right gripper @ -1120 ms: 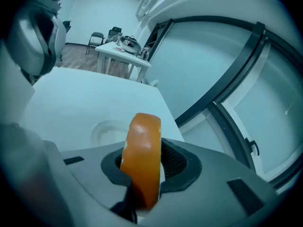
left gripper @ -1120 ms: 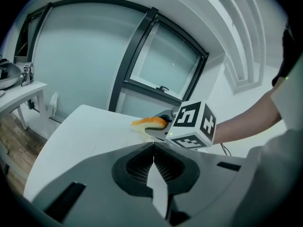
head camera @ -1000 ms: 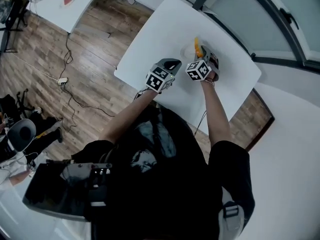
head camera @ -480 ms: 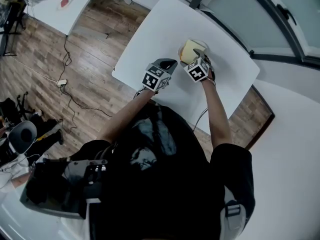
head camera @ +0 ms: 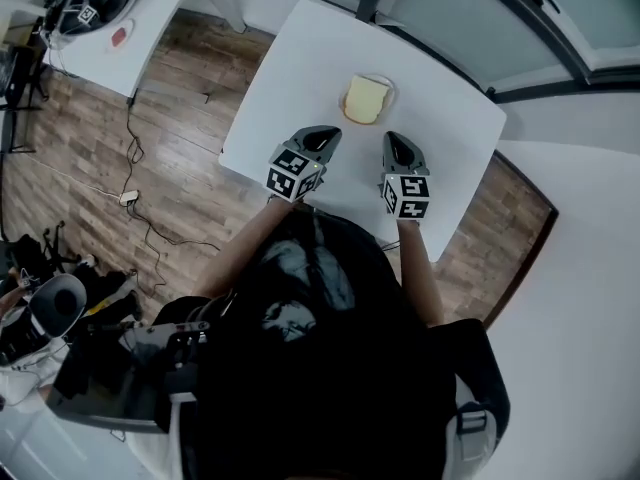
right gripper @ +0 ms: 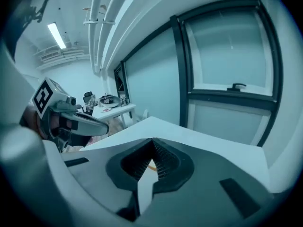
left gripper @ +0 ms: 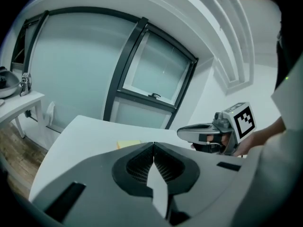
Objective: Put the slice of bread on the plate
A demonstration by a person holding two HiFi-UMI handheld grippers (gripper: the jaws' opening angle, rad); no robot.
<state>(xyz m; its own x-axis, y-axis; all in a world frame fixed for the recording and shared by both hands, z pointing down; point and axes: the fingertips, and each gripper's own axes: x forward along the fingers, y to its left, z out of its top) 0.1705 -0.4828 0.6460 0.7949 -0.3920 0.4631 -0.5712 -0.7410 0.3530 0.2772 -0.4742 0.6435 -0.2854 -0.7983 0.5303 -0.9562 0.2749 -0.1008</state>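
Note:
The slice of bread (head camera: 365,99) lies flat on a small white plate (head camera: 389,89) near the far side of the white table (head camera: 300,68). No gripper touches it. My left gripper (head camera: 325,136) hovers nearer than the plate and to its left, jaws shut and empty. Just right of it, my right gripper (head camera: 395,144) is also shut and empty, drawn back from the plate. In the left gripper view the bread (left gripper: 129,144) shows as a pale strip beyond the shut jaws of the left gripper (left gripper: 154,146), with the right gripper (left gripper: 204,133) alongside. In the right gripper view its jaws meet at the tips of the right gripper (right gripper: 152,144).
A window wall with dark frames (left gripper: 128,65) stands right behind the table. Wooden floor with cables (head camera: 135,183) lies to the left. A second white table (head camera: 130,18) carrying a bowl-like device is at the top left. My own body fills the lower part of the head view.
The right gripper held the bread on edge over the plate, laid it flat, let go and pulled back toward me with shut jaws. The left gripper drew back slightly.

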